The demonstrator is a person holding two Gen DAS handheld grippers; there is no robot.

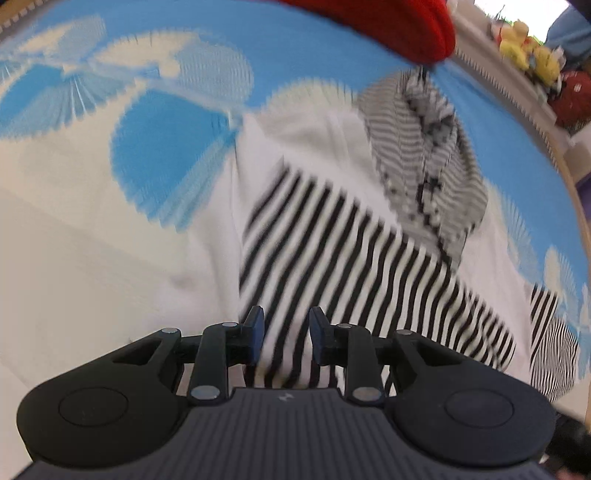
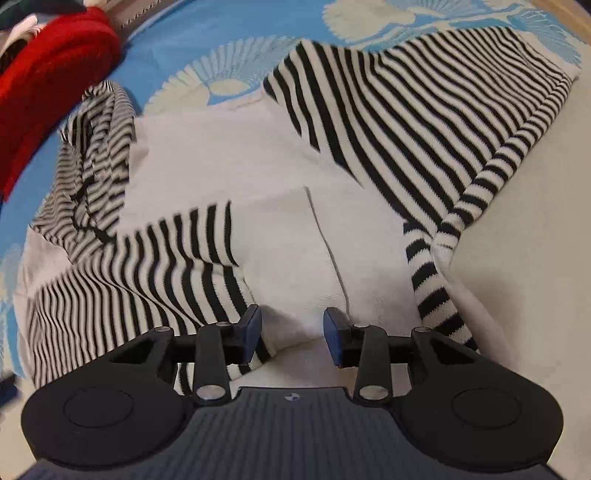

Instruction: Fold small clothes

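A small black-and-white striped hooded top with a white front lies on a blue and cream patterned cloth. In the left wrist view its striped sleeve (image 1: pixel 354 258) runs from my left gripper (image 1: pixel 286 339) toward the right, with the finely striped hood (image 1: pixel 424 155) beyond. My left gripper is open just over the sleeve's near end; the view is blurred. In the right wrist view the white body (image 2: pixel 258 206) lies ahead, one striped sleeve (image 2: pixel 155 273) folded across at left and the other (image 2: pixel 406 122) at right. My right gripper (image 2: pixel 291 338) is open over the garment's near edge, holding nothing.
A red garment (image 2: pixel 44 85) lies at the far left of the right wrist view and shows at the top of the left wrist view (image 1: pixel 399 26). Soft toys (image 1: pixel 532 51) sit past the cloth's far right edge. The patterned cloth (image 1: pixel 110 147) spreads to the left.
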